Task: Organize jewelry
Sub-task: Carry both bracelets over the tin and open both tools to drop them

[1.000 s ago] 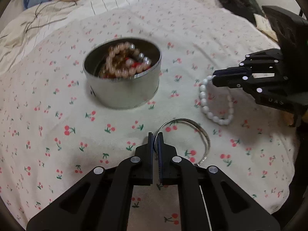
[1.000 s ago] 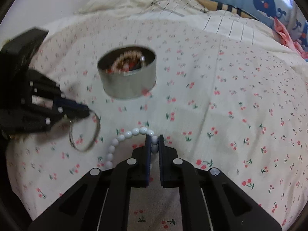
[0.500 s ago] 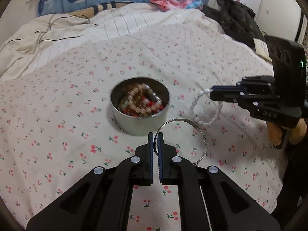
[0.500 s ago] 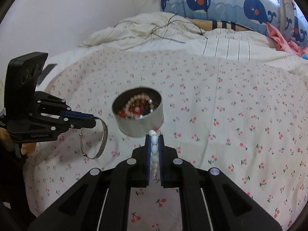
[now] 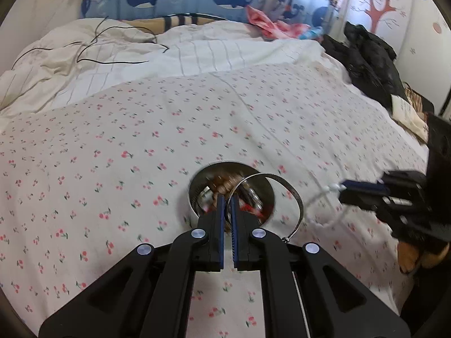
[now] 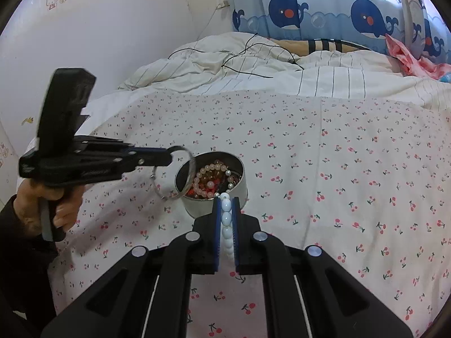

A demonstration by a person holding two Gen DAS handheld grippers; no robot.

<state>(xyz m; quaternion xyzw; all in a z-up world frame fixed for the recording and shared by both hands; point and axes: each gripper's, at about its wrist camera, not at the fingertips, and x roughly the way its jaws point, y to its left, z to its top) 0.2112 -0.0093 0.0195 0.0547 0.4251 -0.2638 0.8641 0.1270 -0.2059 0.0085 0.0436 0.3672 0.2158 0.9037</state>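
While my left tongs (image 5: 227,201) are clamped on the thin silver bangle (image 5: 293,194), the hoop hangs off their right side, raised in the air just above the near rim of the round metal tin (image 6: 222,200). From the right wrist view the bangle (image 6: 180,173) overlaps the tin's left rim, held by the left tongs (image 6: 169,156) with my left hand (image 6: 48,200) gripping the handle below. My right tongs (image 6: 227,201) are closed on the white bead bracelet (image 6: 226,219), whose beads run in a line between the pads, the top bead sitting right at the tin's near rim. In the left wrist view the right tongs (image 5: 342,188) are blurred, off to the right of the tin (image 5: 197,188), with the white strand (image 5: 324,217) hanging below them.

Inside the tin lie pink, amber and red beaded pieces (image 6: 210,176). It stands on a bed covered by a white sheet with a cherry print (image 6: 338,169). Farther back lie a striped white duvet (image 6: 282,76) with a black cable (image 6: 248,48) across it, whale-pattern curtains (image 6: 324,11), and a dark coat (image 5: 366,62) at the bed's right edge.
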